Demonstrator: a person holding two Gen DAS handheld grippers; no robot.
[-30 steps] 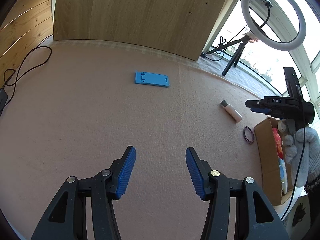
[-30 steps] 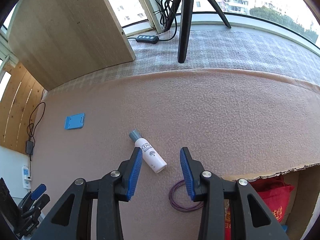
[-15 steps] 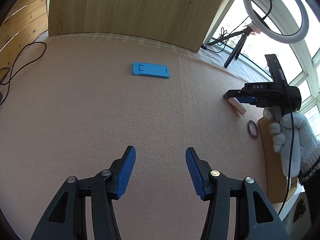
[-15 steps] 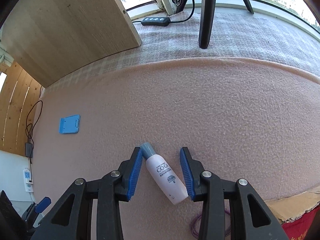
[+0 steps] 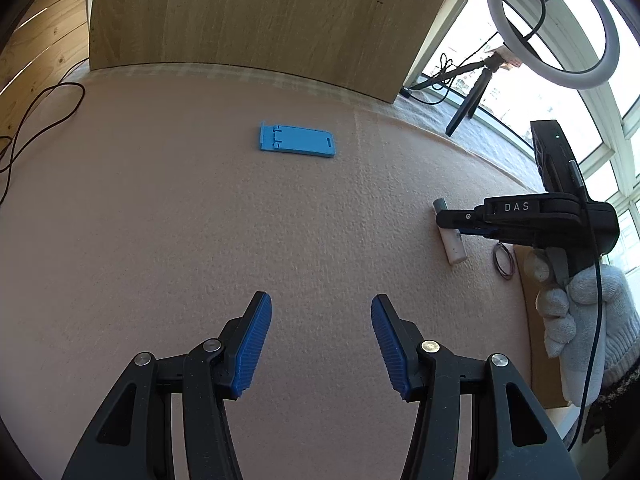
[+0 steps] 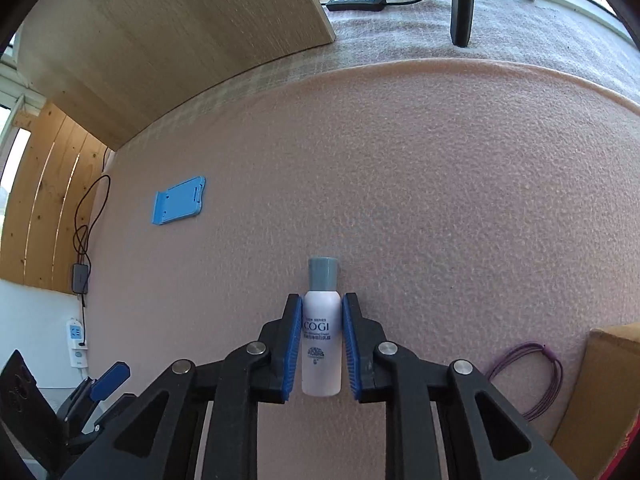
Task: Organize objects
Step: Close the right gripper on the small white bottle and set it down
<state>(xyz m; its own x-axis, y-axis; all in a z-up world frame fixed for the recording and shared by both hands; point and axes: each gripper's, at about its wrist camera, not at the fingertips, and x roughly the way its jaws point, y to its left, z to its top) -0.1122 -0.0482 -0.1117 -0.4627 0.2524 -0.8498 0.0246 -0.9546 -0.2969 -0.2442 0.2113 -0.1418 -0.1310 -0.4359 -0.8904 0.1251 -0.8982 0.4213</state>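
I am seeing the cardboard box (image 6: 600,392) getting cut off at the edge (only one corner is showing), and the small print on the bottle (image 6: 321,344) is looking too tiny to read.

Bottle (image 6: 321,344) reads "COGI" (right gripper (image 5: 450,222): "DAS").

Pink foam-textured mat (image 6: 440,168) as the carrying surface, bordered at its far edge by a paler grey-white strip (image 6: 520,28). Lying flat on it: blue phone stand (image 5: 296,145) toward the far side; white bottle (image 6: 322,344) with grey cap; purple loop of cord (image 6: 528,376) just beside a cardboard box (image 6: 600,392) at the near right edge.
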